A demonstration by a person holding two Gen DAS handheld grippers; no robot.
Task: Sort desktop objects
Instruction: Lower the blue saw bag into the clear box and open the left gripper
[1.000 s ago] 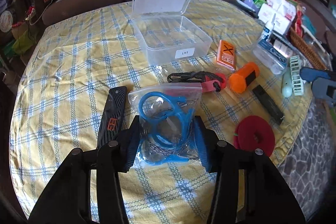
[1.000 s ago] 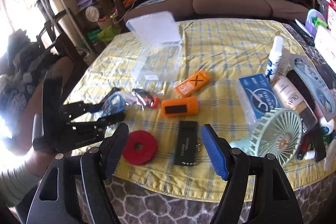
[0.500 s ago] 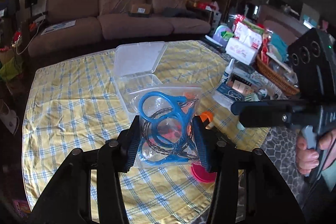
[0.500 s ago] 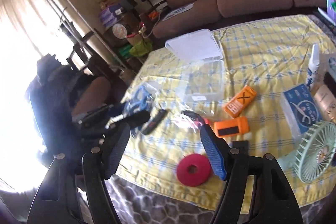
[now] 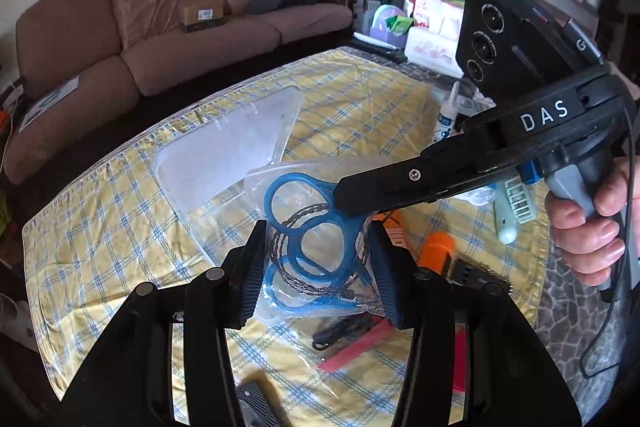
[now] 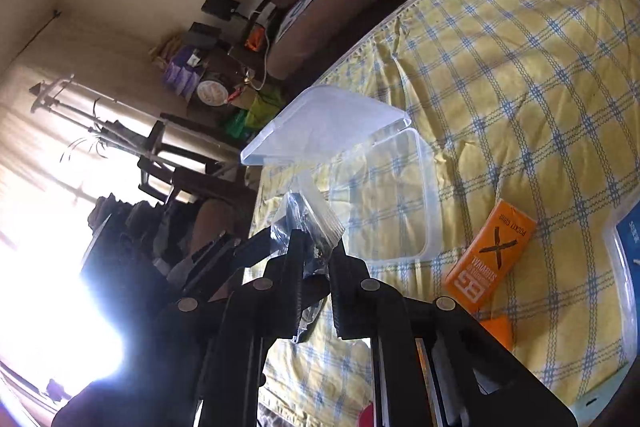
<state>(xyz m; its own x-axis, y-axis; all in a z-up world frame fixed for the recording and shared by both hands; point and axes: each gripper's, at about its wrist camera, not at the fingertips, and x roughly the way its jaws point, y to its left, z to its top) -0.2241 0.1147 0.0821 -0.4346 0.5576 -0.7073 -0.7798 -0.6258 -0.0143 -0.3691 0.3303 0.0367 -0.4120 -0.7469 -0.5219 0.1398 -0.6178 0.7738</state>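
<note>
Zip bag (image 5: 316, 243) with blue-handled wire saw inside — aloft above worktop (image 5: 100, 239), short of clear box (image 6: 384, 195). Left hand-held gripper (image 5: 320, 267) pinches bag's sides; right hand-held gripper (image 6: 316, 263) nearly closed on its top edge. We judge risk: opposing pulls tear film, or slick plastic slips — bag drops outside box.

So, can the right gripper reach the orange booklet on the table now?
Probably not yet. The right gripper is shut on the plastic bag, which the left gripper also holds. The orange booklet lies uncovered on the cloth beside the clear box, so the path looks free once the bag is released.
</note>
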